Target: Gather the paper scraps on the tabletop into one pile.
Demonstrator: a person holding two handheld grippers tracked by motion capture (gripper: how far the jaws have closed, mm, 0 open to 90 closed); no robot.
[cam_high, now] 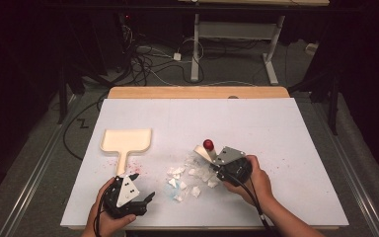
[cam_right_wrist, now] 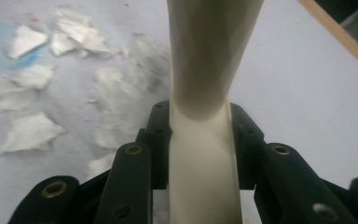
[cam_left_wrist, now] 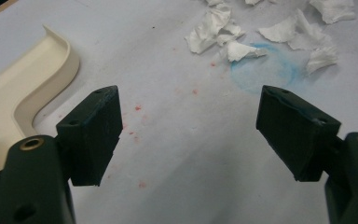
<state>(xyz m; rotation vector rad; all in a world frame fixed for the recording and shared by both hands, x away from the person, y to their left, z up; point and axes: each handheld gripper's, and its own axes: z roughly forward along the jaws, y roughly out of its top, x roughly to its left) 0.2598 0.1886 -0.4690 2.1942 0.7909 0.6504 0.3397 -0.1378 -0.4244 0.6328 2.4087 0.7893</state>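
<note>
In the high view, your right hand-held gripper (cam_high: 216, 160) sits right of centre, clamped on a cream plastic brush with a red knob (cam_high: 206, 149), beside the torn white paper scraps (cam_high: 187, 177) scattered mid-table. Your left hand-held gripper (cam_high: 140, 190) rests at lower left near the handle of the cream plastic dustpan (cam_high: 127, 140).

In the left gripper view, its jaws stand wide apart, holding nothing; the dustpan curves along the left edge.

In the right gripper view, jaws pinch the brush's handle, scraps at upper left. Nothing looks swept in yet; I judge the sweeping remains.
</note>
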